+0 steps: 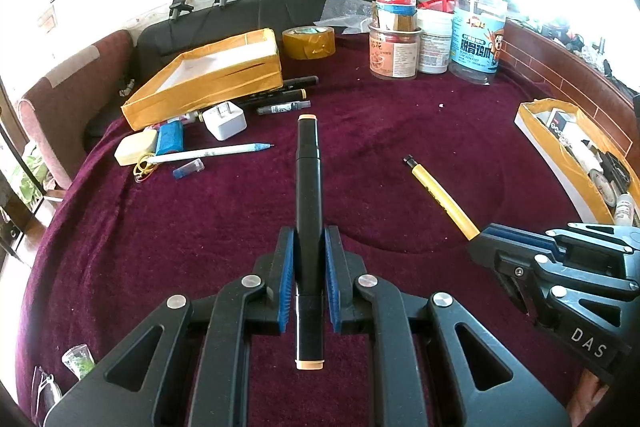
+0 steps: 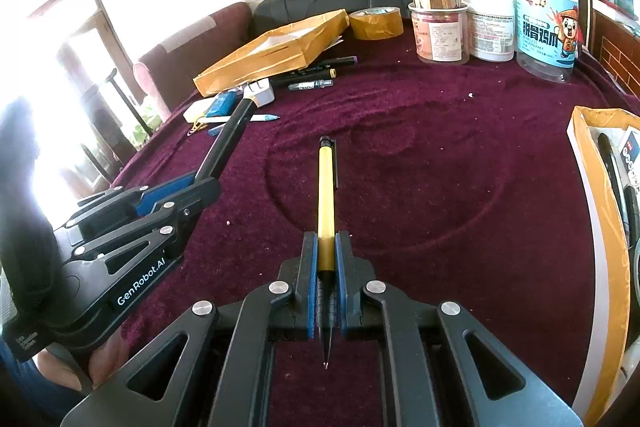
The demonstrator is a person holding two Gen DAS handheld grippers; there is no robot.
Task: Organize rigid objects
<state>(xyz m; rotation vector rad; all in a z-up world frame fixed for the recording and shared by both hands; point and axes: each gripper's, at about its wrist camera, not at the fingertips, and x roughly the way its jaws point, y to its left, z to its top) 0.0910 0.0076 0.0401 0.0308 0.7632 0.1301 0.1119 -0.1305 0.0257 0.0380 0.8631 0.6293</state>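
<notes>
- Your left hand-held gripper (image 1: 309, 243) is clenched on the black marker (image 1: 308, 195), held above the surface (image 1: 200, 227); its long overhang could pivot it loose.
- Your right hand-held gripper (image 2: 326, 247) grips the yellow pencil (image 2: 326, 195); a thin barrel can slip.

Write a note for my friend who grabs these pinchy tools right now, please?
Left gripper: jaws shut on a black marker with peach end caps, held above the cloth.
Right gripper: jaws shut on a yellow mechanical pencil.
Done: both picked up.
Left: neither is put away yet. Markers, a white pen and a charger plug lie beside the empty taped tray; another tray at right holds items.
</notes>
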